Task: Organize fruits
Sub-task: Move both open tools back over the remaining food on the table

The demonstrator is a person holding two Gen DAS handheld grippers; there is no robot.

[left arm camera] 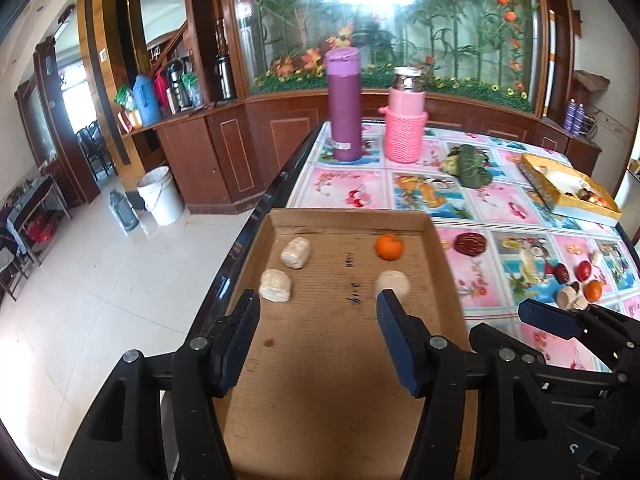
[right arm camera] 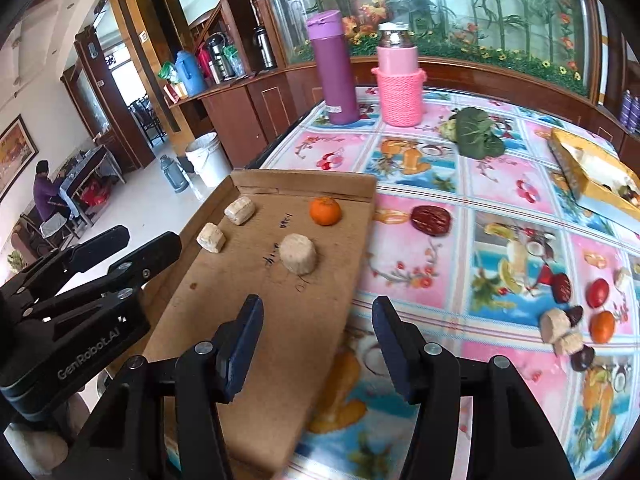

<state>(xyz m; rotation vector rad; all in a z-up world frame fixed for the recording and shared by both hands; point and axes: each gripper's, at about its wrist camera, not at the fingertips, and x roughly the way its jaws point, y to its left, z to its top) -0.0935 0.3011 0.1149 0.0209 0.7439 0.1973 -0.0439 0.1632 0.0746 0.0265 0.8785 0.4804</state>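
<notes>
A shallow cardboard tray (left arm camera: 320, 364) (right arm camera: 280, 280) lies at the table's left edge. On it are a small orange (left arm camera: 389, 246) (right arm camera: 325, 211) and three beige puffed cakes (left arm camera: 295, 253) (right arm camera: 298, 253). My left gripper (left arm camera: 318, 296) hangs open over the tray's near half, with nothing between its fingers. My right gripper (right arm camera: 318, 301) is open and empty over the tray's right edge. A dark red date (left arm camera: 470, 244) (right arm camera: 431, 220) lies just right of the tray. Farther right is a cluster with a red fruit (right arm camera: 599, 293), another orange (right arm camera: 602, 326), beige cakes (right arm camera: 555, 325) and dark dates.
A purple flask (left arm camera: 345, 104) and a pink bottle in a knitted sleeve (left arm camera: 404, 120) stand at the table's far end. A leafy green vegetable (left arm camera: 470, 166) and a yellow box (left arm camera: 568, 186) lie at the back right. A white bucket (left arm camera: 160, 196) stands on the floor at left.
</notes>
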